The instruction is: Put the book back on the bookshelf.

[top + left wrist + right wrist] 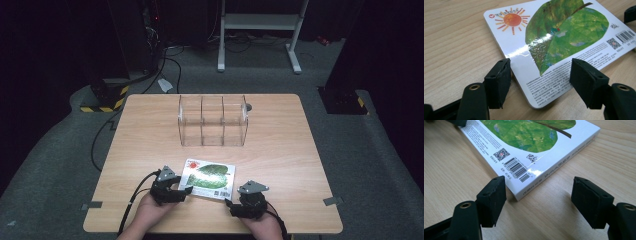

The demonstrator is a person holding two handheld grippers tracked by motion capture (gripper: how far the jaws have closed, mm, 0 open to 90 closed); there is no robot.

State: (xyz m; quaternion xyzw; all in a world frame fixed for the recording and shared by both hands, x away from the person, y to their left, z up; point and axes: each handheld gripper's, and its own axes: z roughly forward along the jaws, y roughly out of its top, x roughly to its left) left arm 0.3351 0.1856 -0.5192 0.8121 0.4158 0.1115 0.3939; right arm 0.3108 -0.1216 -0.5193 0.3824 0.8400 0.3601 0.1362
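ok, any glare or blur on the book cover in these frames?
Left gripper view: a white glare streak crosses the glossy book mid-cover; print stays readable. Right gripper view: small glint by the barcode, far edge slightly soft. High view: table evenly lit, room behind dark, cover detail too small.

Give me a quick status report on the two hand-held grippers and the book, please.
Left hand-held gripper open, jaws straddling the book's near corner. Right hand-held gripper open, at the barcode corner. Book flat on the table. Clear organizer stands beyond, nothing between.
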